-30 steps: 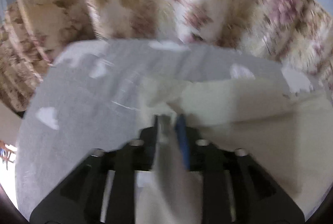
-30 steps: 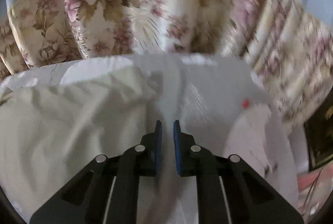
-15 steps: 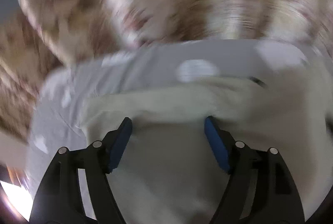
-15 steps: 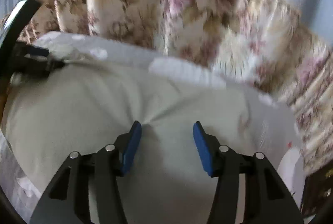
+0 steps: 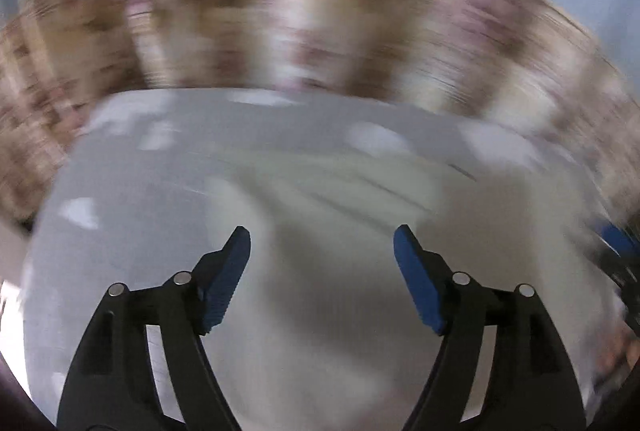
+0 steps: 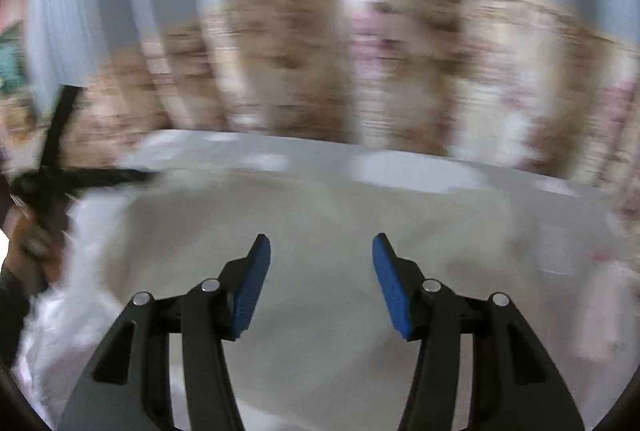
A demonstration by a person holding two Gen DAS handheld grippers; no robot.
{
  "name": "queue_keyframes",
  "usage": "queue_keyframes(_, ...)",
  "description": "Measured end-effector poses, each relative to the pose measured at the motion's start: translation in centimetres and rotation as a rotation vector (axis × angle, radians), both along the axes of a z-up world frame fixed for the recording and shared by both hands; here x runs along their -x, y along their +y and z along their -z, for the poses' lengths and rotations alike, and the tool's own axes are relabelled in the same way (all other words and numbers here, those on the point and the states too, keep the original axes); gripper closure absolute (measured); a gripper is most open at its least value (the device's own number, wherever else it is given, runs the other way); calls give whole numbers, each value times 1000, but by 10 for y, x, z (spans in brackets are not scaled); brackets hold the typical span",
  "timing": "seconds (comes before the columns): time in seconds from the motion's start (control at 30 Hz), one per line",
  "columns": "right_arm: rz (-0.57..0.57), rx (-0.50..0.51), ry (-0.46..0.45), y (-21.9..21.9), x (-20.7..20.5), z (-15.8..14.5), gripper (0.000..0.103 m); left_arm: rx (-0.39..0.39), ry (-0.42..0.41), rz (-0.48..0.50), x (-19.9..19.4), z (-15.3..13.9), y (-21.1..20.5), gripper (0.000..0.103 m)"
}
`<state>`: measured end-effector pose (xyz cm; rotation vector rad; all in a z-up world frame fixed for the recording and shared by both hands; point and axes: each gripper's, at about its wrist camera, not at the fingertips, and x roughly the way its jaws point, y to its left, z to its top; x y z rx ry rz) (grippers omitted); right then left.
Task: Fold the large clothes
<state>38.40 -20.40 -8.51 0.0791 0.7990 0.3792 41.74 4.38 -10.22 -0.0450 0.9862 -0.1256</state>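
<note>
Grey sheet [image 5: 132, 231] under cream garment [image 6: 320, 215], uncontained

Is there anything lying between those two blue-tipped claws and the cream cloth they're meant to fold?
Nothing visible. The cream garment lies bare under the right hand-held gripper and the left hand-held gripper, whose jaws are opening. Nothing is between them. The pictures are blurred.
</note>
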Motion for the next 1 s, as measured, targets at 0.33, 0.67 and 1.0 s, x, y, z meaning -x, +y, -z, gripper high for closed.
queue_keyframes(0.33,6,242,59,-43,38,45,64,-112,20,104,37,50,31,6)
queue_keyframes(0.67,-15,126,24,-31,69,5,62,-191,-101,165,94,-1,-31,9)
queue_keyframes(1.0,-87,349,35,-20,80,62,62,-288,-59,126,95,58,-9,3)
